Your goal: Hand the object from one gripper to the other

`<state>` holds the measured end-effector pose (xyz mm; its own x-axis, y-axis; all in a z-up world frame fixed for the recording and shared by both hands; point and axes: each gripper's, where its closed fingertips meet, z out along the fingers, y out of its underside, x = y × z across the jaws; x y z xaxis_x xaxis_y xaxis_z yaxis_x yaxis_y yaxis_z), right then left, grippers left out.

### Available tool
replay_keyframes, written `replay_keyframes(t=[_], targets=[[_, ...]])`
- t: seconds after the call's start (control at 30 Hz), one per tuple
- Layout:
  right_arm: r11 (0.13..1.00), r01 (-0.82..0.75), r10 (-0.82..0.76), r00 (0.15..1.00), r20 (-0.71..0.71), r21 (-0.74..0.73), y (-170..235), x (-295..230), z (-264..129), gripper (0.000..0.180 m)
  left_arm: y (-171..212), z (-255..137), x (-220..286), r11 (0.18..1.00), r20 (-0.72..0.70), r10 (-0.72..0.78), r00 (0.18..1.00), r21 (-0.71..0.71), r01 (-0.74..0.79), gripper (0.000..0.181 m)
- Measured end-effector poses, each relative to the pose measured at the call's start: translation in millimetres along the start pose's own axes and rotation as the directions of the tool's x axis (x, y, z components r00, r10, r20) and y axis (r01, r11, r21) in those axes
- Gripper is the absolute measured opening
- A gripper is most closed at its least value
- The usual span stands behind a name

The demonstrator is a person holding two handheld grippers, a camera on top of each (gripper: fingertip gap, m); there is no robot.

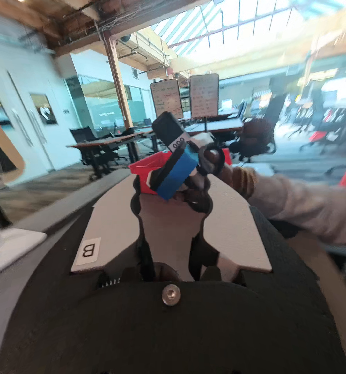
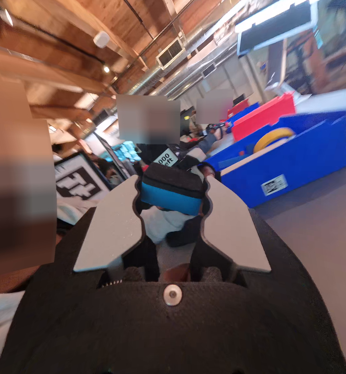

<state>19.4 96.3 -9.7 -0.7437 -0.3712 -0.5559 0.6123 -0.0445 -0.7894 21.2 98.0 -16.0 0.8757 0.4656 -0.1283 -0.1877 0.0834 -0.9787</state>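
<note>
The object is a blue block with a black felt face, like a board eraser (image 1: pixel 178 174). It hangs in the air, tilted, between the fingertips of my left gripper (image 1: pixel 172 180). Those jaws stand wide on either side of it, with gaps showing. In the right wrist view the eraser (image 2: pixel 170 197) spans the whole gap of my right gripper (image 2: pixel 172 180), felt side up, and the jaws are shut on its ends. The right gripper's black body (image 1: pixel 166 129) shows behind the eraser, held by a hand (image 1: pixel 210 157). The left gripper's body (image 2: pixel 188 162) faces me behind the eraser.
A red bin (image 1: pixel 145 168) stands on the grey table just beyond the grippers. A blue bin (image 2: pixel 289 168) holding a yellow tape roll (image 2: pixel 273 137) and another red bin (image 2: pixel 263 119) stand to the right. A sleeved arm (image 1: pixel 299 202) crosses from the right. Desks and chairs stand farther off.
</note>
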Motion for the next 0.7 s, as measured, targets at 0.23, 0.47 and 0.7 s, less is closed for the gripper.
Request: replay_keyframes(t=[0.23, 0.47, 0.7], targets=[[0.889, 0.456, -0.458, 0.884, -0.093, -0.044, -3.0, -13.0, 2.8, 0.058, -5.4, 1.3, 9.0, 0.851, -0.222, -0.512, 0.830, -0.001, 0.525, 0.073], [0.867, 0.488, -0.495, 0.866, -0.068, -0.099, 8.2, -12.8, 9.1, 0.058, -9.3, -0.9, 13.2, 0.891, -0.226, -0.432, 0.873, 0.039, 0.451, 0.055], [0.938, 0.340, -0.344, 0.937, -0.055, -0.071, 7.1, -10.7, 9.1, 0.068, -13.5, -4.4, 9.1, 0.954, -0.167, -0.265, 0.950, 0.097, 0.284, 0.051]])
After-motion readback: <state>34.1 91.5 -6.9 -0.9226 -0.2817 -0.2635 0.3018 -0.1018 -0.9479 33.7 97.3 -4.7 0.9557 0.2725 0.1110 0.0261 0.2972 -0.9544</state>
